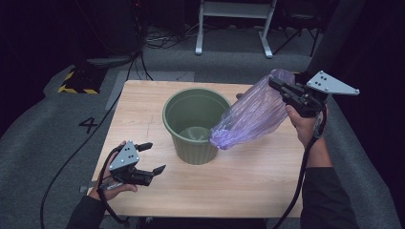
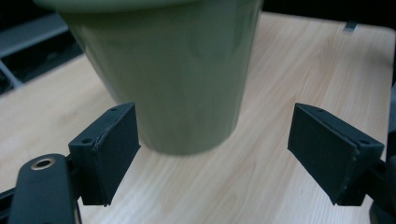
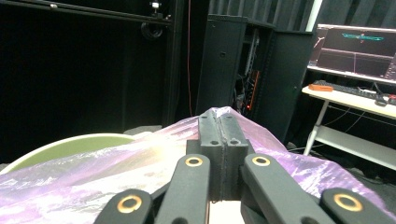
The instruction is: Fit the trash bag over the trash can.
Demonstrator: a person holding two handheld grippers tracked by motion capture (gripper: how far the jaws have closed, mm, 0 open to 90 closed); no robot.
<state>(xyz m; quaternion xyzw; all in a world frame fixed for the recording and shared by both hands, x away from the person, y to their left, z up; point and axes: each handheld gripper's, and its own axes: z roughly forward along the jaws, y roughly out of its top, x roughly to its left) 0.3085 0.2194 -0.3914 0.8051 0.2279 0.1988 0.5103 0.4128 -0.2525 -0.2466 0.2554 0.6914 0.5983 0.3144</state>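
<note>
On the left I have the left gripper [image 1: 154, 157] low over the near left part of the table [image 1: 248, 186], held in my left hand [image 1: 112, 183]. Its jaws stand wide apart with nothing between them, and they point across the wood toward the bin [image 1: 196, 125]. In the left gripper view the two black pads [image 2: 114, 151] frame the bin's [image 2: 173, 74] green wall, which stands just ahead of them; neither pad touches it. The bin looks blurred there, so I cannot read its surface closely.

The bin stands upright near the middle of the table, open end up, and I can see down to its bottom from the high view.

Moving right, the purple bag [image 1: 250, 114] hangs slanted in the air. Its lower end droops over the bin's right rim and down beside the wall, and its upper end rises toward the right gripper [image 1: 276, 84]. I cannot tell whether the bag touches the rim.

On the right, my right hand [image 1: 303, 126] holds that gripper above the far right edge of the table. In the right gripper view its jaws are pressed flat together on a pinch of the bag [image 3: 140, 163], which spreads out below and to both sides, and a curve of the bin's rim [image 3: 70, 142] shows beyond it at the left.
</note>
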